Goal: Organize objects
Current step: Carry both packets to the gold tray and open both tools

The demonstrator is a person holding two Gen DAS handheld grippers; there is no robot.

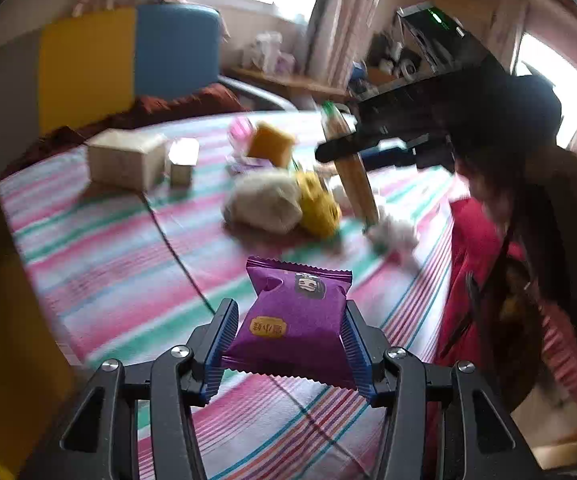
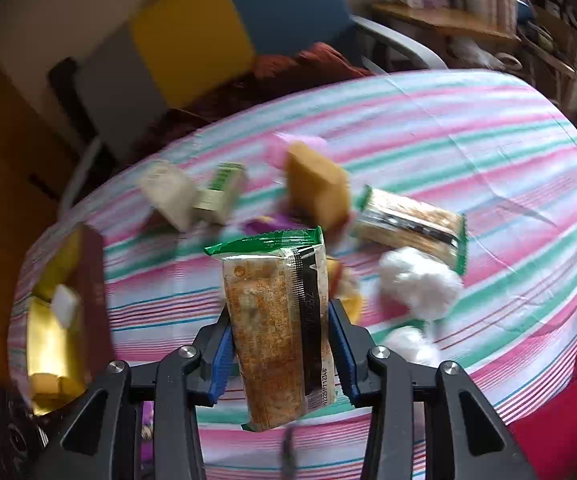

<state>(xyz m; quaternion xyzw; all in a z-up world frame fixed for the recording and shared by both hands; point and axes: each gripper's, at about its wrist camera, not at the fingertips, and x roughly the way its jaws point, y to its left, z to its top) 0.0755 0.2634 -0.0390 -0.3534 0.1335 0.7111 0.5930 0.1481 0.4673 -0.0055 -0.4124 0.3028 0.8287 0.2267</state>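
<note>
My left gripper (image 1: 290, 320) is shut on a purple snack packet (image 1: 300, 304), held by its sides above the striped tablecloth (image 1: 108, 248). My right gripper (image 2: 280, 310) is shut on a long cracker packet (image 2: 276, 320) with a green top edge, held upright. In the left wrist view the same cracker packet (image 1: 352, 172) hangs tilted from the right gripper (image 1: 340, 148) over the pile in the middle. That pile holds an orange block (image 2: 316, 188), a second cracker packet (image 2: 412, 224), a yellow packet (image 1: 318, 204) and a greyish pouch (image 1: 264, 200).
A white box (image 2: 168, 192) and a small green-white carton (image 2: 220, 192) stand at the back left. An open box with gold lining (image 2: 48, 340) sits at the left edge. White crumpled wrappers (image 2: 420, 280) lie on the right. A person's red sleeve (image 1: 472, 280) is at the right; a chair (image 1: 128, 56) stands behind.
</note>
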